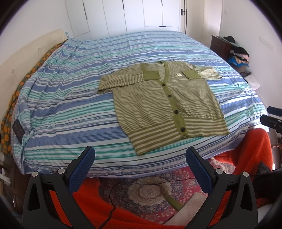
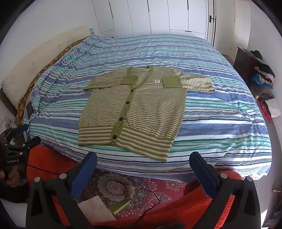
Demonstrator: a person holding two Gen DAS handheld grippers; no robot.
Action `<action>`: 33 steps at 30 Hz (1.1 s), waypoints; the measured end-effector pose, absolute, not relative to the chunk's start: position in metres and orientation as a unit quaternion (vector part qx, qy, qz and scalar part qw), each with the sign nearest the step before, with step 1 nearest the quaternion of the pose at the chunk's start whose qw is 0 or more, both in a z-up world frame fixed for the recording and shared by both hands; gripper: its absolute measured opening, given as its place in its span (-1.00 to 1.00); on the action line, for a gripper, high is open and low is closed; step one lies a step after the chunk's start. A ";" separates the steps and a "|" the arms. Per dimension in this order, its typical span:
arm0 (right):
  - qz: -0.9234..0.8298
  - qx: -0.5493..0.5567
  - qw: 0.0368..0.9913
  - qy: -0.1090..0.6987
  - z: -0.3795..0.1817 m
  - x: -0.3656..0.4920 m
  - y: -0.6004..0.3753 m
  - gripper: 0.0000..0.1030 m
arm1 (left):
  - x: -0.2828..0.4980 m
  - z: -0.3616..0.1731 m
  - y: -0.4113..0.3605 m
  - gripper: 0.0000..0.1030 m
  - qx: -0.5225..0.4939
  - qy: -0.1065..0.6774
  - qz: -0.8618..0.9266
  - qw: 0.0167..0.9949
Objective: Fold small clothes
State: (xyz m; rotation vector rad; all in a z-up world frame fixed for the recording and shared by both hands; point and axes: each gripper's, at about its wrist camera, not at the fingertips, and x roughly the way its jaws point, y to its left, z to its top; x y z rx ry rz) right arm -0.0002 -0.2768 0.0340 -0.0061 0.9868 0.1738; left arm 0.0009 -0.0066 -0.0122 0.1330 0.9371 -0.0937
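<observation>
Two risks stand out, the larger being the bedspread [image 1: 70, 112] itself: it is soft, loose and rippled, so a low pinch at the cardigan's hem could gather the striped cover along with the knit and drag both. A lesser risk, I judge, is that the folded-in sleeves [image 2: 107, 80] slide open if the body is lifted unevenly, or that the buttoned placket [image 2: 123, 112] buckles and skews the fold.

Both tongs hang back from the bed's near edge, over the patterned rug [image 1: 149, 192]. On the left gripper [image 1: 140, 158] the jaws are spread wide, gripping nothing; the right gripper [image 2: 143, 163] is likewise wide and empty.

Spread flat and face up, the green striped cardigan [image 1: 158, 104] lies near the bed's front edge, both cuffs resting on its chest.

White wardrobe doors [image 1: 134, 14] line the far wall; a dark cabinet [image 2: 245, 61] piled with clothes stands at the right.
</observation>
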 end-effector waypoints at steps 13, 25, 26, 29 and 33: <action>0.080 0.015 0.877 0.474 0.024 0.000 -0.284 1.00 | 0.012 -0.031 -0.017 0.99 0.081 0.487 -0.063 0.867; 0.065 0.058 0.878 0.471 0.006 0.025 -0.313 1.00 | 0.173 -0.029 -0.035 0.99 0.101 0.467 -0.111 0.871; 0.064 0.063 0.876 0.473 0.003 0.027 -0.315 1.00 | 0.197 -0.034 -0.042 0.99 0.107 0.463 -0.115 0.872; 0.054 0.070 0.871 0.484 -0.007 0.039 -0.323 1.00 | 0.269 -0.057 -0.067 0.96 0.119 0.463 -0.125 0.869; 0.041 0.077 0.866 0.492 -0.018 0.053 -0.336 1.00 | 0.359 -0.107 -0.101 0.57 0.125 0.497 -0.114 0.851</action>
